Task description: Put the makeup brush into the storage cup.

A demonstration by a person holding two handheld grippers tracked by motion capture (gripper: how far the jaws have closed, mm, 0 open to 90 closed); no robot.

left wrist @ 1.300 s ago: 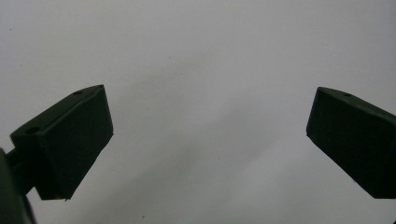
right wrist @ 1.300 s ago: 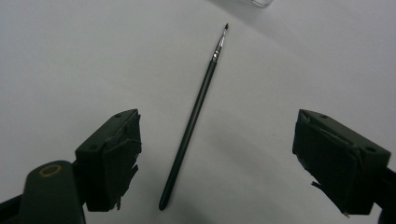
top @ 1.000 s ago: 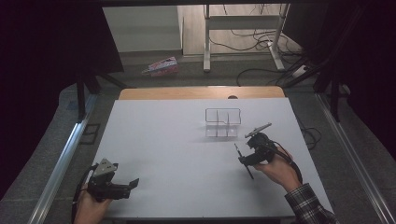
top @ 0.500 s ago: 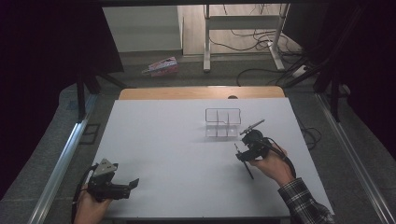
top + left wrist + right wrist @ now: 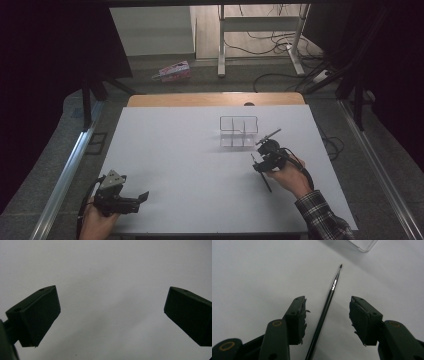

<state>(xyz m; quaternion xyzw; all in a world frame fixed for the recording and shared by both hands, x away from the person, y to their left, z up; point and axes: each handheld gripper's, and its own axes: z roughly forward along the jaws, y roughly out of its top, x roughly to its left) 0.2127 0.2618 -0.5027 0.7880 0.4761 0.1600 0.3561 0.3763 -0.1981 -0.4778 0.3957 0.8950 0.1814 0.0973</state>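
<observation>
Right gripper view shows our right gripper (image 5: 327,317) closing around the thin brush (image 5: 325,307), pads not yet touching; next we pinch it, while the left gripper (image 5: 112,312) rests spread.

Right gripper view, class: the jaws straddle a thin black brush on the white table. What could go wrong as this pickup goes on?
1. The brush lies flat between the right gripper jaws, which have just been closing but don't yet touch it; so slim a handle could roll or slip out.
2. It lies off-centre, nearer one jaw, and may get pushed sideways.
3. The clear compartment box is close; a swing might knock it.
</observation>
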